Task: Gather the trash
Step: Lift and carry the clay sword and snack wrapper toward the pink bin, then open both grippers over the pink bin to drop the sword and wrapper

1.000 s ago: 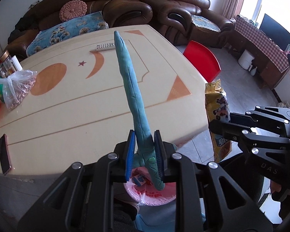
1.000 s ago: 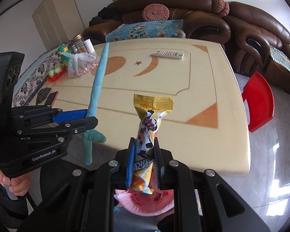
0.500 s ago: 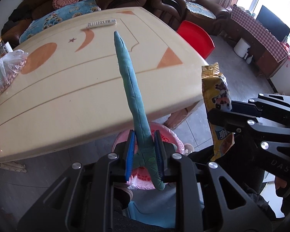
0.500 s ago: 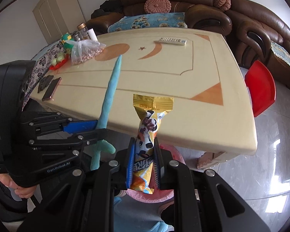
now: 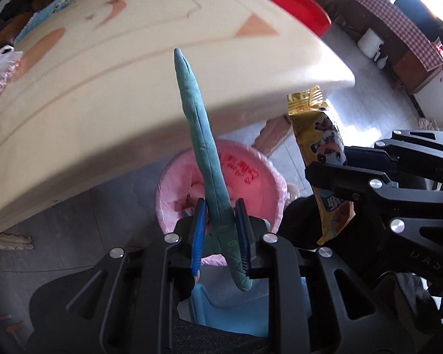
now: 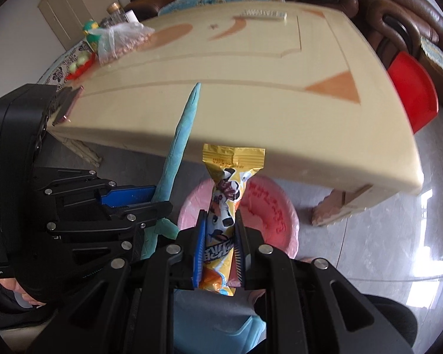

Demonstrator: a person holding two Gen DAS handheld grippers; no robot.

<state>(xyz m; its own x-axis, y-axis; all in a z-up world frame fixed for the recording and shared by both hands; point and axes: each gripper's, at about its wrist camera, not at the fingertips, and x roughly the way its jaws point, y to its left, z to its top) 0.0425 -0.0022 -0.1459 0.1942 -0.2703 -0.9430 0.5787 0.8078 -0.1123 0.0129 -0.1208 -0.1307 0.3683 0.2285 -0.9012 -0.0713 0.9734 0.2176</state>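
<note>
My left gripper (image 5: 221,230) is shut on a long teal cloth strip (image 5: 198,124) that stands up from its jaws. My right gripper (image 6: 220,236) is shut on a yellow snack wrapper with a cow print (image 6: 226,188). A pink-lined trash bin (image 5: 251,177) stands on the floor by the table's edge, right below and in front of both grippers; it also shows in the right wrist view (image 6: 268,206). Each gripper shows in the other's view: the right gripper (image 5: 336,183), the left gripper (image 6: 150,203).
A cream table (image 6: 251,88) with orange inlays is ahead, carrying a remote (image 6: 264,14), a clear bag (image 6: 118,39), jars and a phone (image 6: 71,103). A red stool (image 6: 410,88) stands at its right. Brown sofas line the back wall.
Both grippers have dropped from table height and pulled back off the table edge. The pink bin has come into full view under them. Both still hold their items.
</note>
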